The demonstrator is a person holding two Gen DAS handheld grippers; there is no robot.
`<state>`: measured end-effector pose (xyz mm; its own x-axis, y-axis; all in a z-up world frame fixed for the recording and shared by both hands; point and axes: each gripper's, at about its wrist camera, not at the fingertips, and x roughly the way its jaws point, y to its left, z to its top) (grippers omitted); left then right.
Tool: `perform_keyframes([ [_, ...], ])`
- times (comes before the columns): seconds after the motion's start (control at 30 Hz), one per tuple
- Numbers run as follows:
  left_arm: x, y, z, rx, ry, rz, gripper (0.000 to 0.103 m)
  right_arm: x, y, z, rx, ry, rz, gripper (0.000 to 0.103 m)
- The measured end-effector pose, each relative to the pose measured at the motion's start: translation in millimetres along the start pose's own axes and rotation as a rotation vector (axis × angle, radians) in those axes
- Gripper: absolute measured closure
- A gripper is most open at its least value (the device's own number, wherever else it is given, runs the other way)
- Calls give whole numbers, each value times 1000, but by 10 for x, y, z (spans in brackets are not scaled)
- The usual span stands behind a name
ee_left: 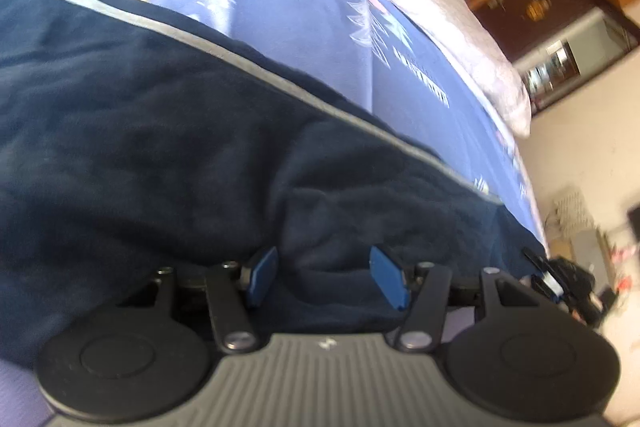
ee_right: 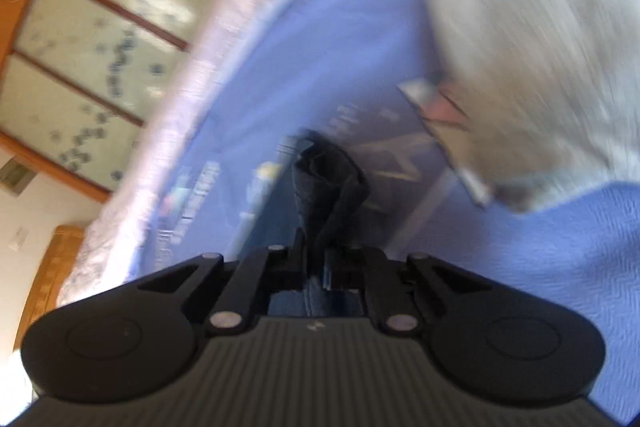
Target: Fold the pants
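**Right claw pinches a fold of the pants; left claw spread over them**

In the left wrist view we see our left claw (ee_left: 325, 277) with its blue pads (ee_left: 387, 277) standing apart, dark cloth lying between and under them without being squeezed. The navy pants (ee_left: 152, 131) fill the near and left part of that view, spread on the bed, with a pale grey stripe (ee_left: 240, 61) running along their far edge. Beyond the stripe lies the blue bedsheet (ee_left: 312, 27) with white tree prints, and past that, at the far edge of the bed, a pale pink quilt (ee_left: 472, 43). To the right, the cream floor (ee_left: 580, 155) and some blurred clutter sit below the bed's edge.

In the right wrist view, our right claw (ee_right: 316, 263) is pressed together on a bunched fold of the dark pants (ee_right: 328, 179), which rises just ahead of the fingertips. The picture is motion-blurred. A light grey garment (ee_right: 532, 39) lies to the right on the blue sheet, and a wooden-framed frosted panel (ee_right: 104, 39) stands at far left.
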<state>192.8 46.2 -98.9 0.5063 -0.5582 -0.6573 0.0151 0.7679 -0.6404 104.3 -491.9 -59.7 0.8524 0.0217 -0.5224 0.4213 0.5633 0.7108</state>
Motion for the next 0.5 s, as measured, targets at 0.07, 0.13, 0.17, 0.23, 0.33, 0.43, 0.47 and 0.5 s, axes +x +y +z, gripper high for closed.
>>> perform_keyframes([
  [0.07,-169,57,64,-38,-45,-37,49,-168,315,-33,-100,-18,58,94],
  [0.13,-290,124,151,-95,-67,-91,48,-312,720,-132,-219,-18,132,94],
  [0.17,-337,151,204,-120,-75,-118,48,-361,943,-220,-285,-10,167,94],
  [0.23,-397,175,302,-151,-89,-157,44,-411,1381,-512,-423,26,235,94],
  [0.33,-353,177,420,-174,-76,-216,20,-318,1912,-1132,-588,130,337,94],
  [0.43,-177,207,506,-193,-41,-218,12,-86,2230,-1894,-713,278,373,94],
  [0.47,-87,226,522,-205,-16,-213,12,45,2273,-2129,-720,342,367,94],
  [0.5,-12,259,525,-217,3,-202,12,165,2282,-2353,-724,399,352,94],
])
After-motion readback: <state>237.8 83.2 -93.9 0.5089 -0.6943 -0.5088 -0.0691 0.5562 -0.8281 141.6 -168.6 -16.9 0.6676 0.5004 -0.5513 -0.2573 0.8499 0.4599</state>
